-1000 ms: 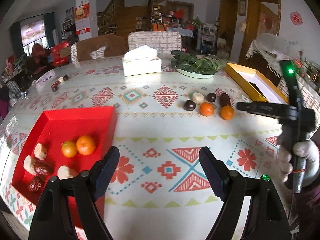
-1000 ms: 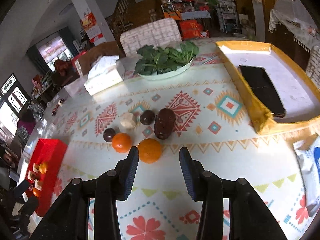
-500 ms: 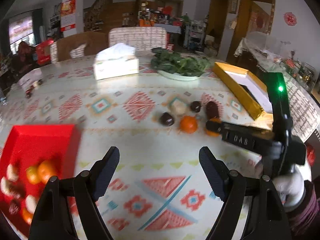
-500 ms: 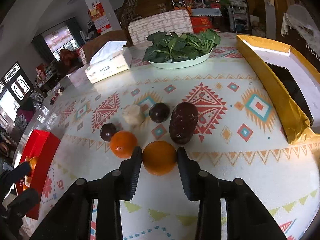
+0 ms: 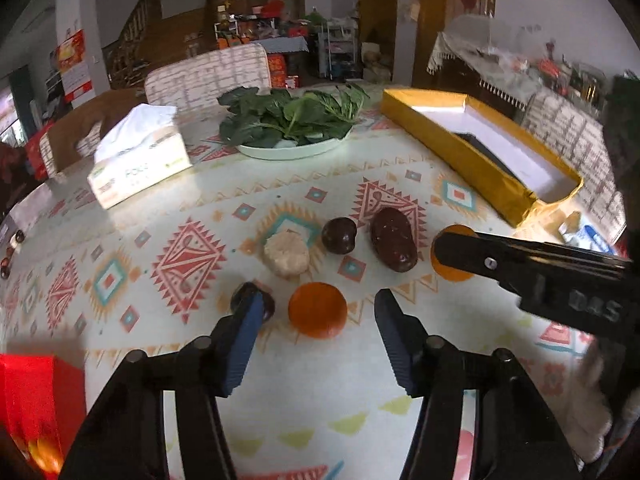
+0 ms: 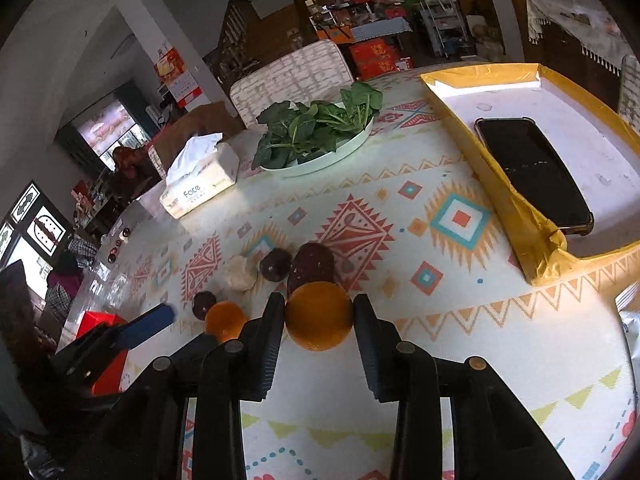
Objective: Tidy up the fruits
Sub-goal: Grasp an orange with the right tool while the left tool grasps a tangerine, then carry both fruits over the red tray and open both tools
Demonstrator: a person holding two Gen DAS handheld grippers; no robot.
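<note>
Right gripper (image 6: 319, 320) had its jaws pressed on both sides of an orange (image 6: 319, 316) on the table (image 6: 440, 320), presumably for transfer to the red tray (image 5: 36, 392), while left gripper (image 5: 318, 334), wide open and empty, bracketed a second orange (image 5: 317, 310).

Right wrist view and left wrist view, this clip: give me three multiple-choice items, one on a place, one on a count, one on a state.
1. Where does the phone lie?
A. in the yellow box
B. on the plate of greens
C. in the red tray

2. How many oranges are on the tablecloth side?
A. one
B. two
C. four

3. How is the left gripper?
A. shut on an orange
B. open, an orange ahead of it
C. out of view

Answers:
1 A: the phone rests inside the yellow box.
2 B: one orange sits between the right gripper fingers, the other orange lies free.
3 B: the left gripper fingers stand wide apart.
</note>
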